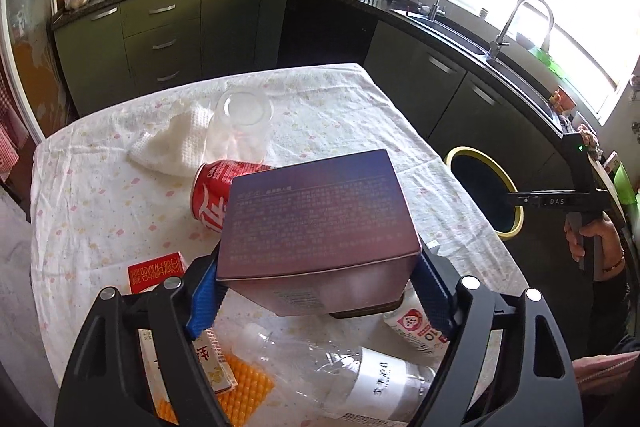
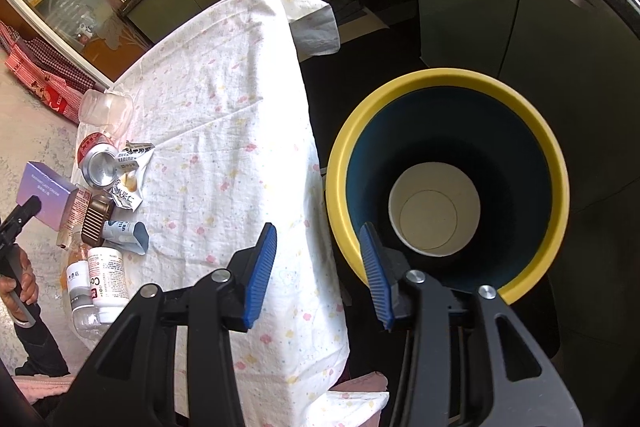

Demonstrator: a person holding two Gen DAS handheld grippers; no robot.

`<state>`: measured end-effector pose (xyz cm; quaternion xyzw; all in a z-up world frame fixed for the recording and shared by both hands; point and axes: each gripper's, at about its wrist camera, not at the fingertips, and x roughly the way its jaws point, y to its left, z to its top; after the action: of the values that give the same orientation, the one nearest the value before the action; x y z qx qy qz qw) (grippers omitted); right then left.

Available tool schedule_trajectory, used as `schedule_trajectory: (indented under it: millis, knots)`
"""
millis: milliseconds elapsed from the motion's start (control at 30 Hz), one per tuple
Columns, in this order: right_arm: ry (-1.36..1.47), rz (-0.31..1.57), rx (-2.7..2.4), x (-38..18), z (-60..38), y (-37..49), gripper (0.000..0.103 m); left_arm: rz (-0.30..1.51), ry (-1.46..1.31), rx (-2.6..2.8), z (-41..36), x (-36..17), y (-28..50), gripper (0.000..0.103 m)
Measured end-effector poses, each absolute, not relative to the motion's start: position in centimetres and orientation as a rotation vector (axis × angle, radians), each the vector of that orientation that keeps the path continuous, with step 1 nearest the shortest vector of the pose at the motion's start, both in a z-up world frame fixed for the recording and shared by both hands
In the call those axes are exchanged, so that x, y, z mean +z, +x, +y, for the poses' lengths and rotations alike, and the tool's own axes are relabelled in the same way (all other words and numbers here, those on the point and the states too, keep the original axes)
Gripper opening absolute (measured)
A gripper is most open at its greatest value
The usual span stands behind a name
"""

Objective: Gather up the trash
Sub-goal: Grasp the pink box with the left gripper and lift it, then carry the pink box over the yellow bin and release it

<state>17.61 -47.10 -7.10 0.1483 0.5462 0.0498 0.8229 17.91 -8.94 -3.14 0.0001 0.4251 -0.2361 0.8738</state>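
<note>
Purple box is clamped in left tool, lifted off worktop; bin is seen right of frame; right tool is held apart, empty, over bin rim.

Your box showed a purple face shading to dusky rose, covered in fine pale print. Behind it you had a red can with white lettering, and a white waffle-textured cloth. The tablecloth was white, dotted with small pink and yellow flowers. Your bin wore a yellow rim around a dark teal inside, with a cream cup at the bottom. The pads on your gripper were ribbed blue against black frames.
</note>
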Motion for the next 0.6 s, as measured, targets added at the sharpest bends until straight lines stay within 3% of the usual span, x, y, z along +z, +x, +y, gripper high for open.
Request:
schedule_trajectory:
  millis: [300, 600]
  knots:
    - [0.342, 1.082, 0.007, -5.8, -51.1, 13.1, 0.042, 0.843, 0.091, -0.690, -17.9, 1.6, 17.0, 0.080]
    - [0.425, 1.031, -0.093, -6.8, -56.8, 7.9, 0.042, 0.871, 0.247, -0.908, -33.6, 2.1, 17.4, 0.080]
